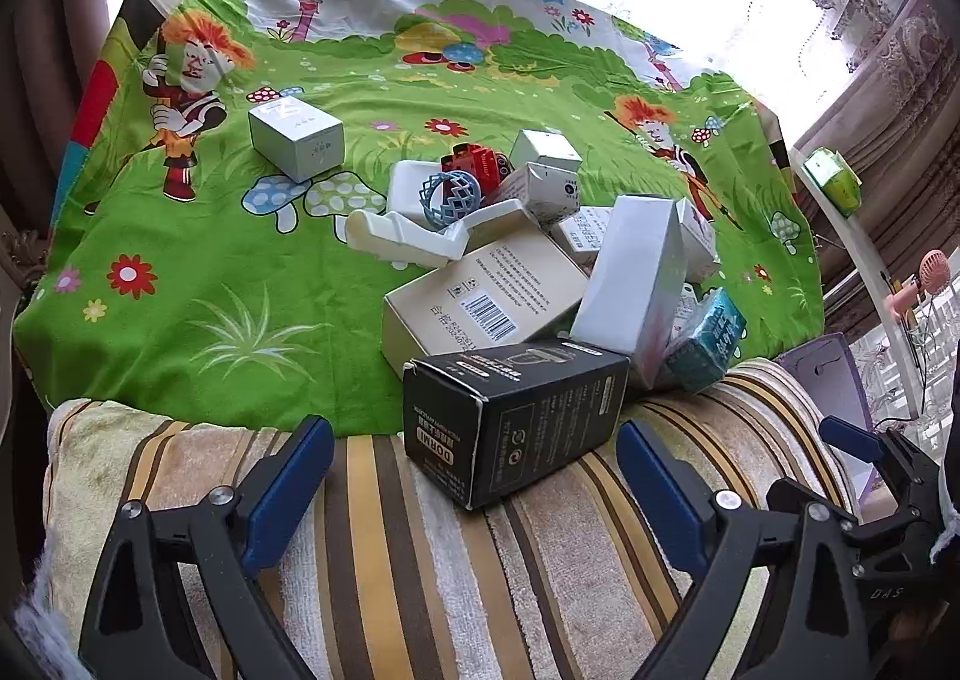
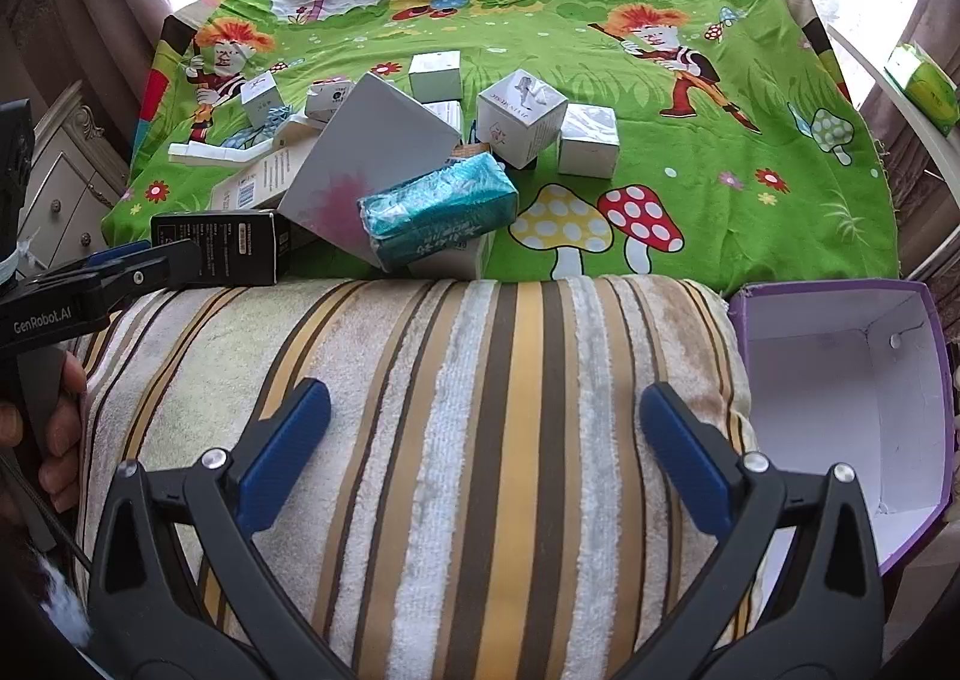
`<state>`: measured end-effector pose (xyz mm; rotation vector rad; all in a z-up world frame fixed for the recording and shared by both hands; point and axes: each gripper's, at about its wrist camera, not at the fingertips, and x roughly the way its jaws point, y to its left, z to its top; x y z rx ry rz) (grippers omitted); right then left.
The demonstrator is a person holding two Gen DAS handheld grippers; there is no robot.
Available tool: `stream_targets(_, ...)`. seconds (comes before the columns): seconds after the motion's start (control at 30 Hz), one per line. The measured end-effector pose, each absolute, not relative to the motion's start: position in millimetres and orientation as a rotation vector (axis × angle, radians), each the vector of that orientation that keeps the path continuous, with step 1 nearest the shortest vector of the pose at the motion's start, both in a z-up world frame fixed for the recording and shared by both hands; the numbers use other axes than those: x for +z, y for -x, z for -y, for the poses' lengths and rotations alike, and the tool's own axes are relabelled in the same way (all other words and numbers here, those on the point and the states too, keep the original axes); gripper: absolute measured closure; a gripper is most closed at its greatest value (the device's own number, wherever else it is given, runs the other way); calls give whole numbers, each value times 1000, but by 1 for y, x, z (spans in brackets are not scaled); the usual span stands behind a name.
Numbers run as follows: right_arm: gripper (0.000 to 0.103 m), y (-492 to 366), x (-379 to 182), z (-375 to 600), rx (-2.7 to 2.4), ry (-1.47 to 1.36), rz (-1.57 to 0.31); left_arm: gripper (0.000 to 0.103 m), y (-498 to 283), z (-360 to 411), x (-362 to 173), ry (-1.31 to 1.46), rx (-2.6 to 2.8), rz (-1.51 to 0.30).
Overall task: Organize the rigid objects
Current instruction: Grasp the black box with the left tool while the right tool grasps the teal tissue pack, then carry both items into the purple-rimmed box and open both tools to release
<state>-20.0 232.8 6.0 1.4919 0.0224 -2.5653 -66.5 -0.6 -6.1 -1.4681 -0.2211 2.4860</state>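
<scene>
Black and printed, the carton (image 1: 516, 416) lies on its side at the striped towel's (image 2: 480, 410) far edge, long axis slanting away rightward; we hold left hand-held gripper (image 1: 474, 476) and right hand-held gripper (image 2: 486, 440) spread apart, empty

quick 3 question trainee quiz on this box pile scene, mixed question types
1. True or false: the left tool is shut on the black box.
2. Which box lies nearest the left tool? A black box B teal box C lone white box
3. Fill in: the purple bin is ____ inside.

Key:
1. False; both it and the right tool stand open and hold nothing.
2. A
3. empty
</scene>
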Motion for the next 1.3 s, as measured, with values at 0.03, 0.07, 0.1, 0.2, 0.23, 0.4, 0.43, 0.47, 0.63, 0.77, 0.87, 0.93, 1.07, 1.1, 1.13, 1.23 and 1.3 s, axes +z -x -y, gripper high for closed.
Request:
stream_targets(0.03, 0, 23, 6, -234, -2557, -1482, -16, 12, 69, 1, -7, 1471, 2478, 225)
stream_targets(0.07, 0, 27, 6, -234, -2545, -1473, -9, 16, 72, 2, -9, 1473, 2462, 231)
stream_targets(0.1, 0, 31, 6, -234, -2528, -1463, -7, 21, 74, 2, -10, 1477, 2444, 238)
stream_targets(0.2, 0, 43, 8, -227, -2498, -1428, -63, 35, 78, 0, -14, 1478, 2398, 241)
stream_targets(0.23, 0, 46, 8, -224, -2488, -1409, -96, 38, 78, -1, -15, 1479, 2389, 236)
stream_targets(0.4, 0, 60, 8, -211, -2459, -1340, -237, 54, 74, -4, -14, 1461, 2374, 219)
stream_targets(0.43, 0, 64, 8, -210, -2463, -1335, -253, 54, 73, -5, -13, 1454, 2371, 218)
stream_targets(0.47, 0, 68, 7, -210, -2464, -1334, -262, 56, 71, -5, -13, 1448, 2368, 216)
stream_targets(0.63, 0, 84, 3, -208, -2455, -1337, -287, 58, 66, -8, -7, 1419, 2374, 194)
stream_targets(0.77, 0, 92, -4, -202, -2439, -1365, -320, 60, 59, -11, -3, 1394, 2387, 182)
stream_targets(0.87, 14, 92, -6, -199, -2428, -1360, -343, 61, 54, -13, 0, 1377, 2398, 183)
stream_targets(0.93, 27, 92, -8, -200, -2418, -1369, -341, 61, 51, -13, 3, 1365, 2402, 197)
stream_targets(1.07, 28, 84, -3, -203, -2429, -1334, -321, 61, 44, -13, 13, 1315, 2422, 235)
stream_targets(1.1, 28, 82, -1, -205, -2437, -1324, -306, 61, 42, -13, 15, 1305, 2423, 246)
stream_targets(1.13, 28, 79, 1, -208, -2448, -1315, -290, 61, 41, -14, 17, 1295, 2422, 254)
stream_targets(1.23, 28, 70, 8, -219, -2491, -1305, -243, 61, 34, -19, 22, 1265, 2410, 276)
stream_targets(1.3, 28, 62, 13, -227, -2516, -1291, -220, 61, 30, -25, 25, 1246, 2393, 289)
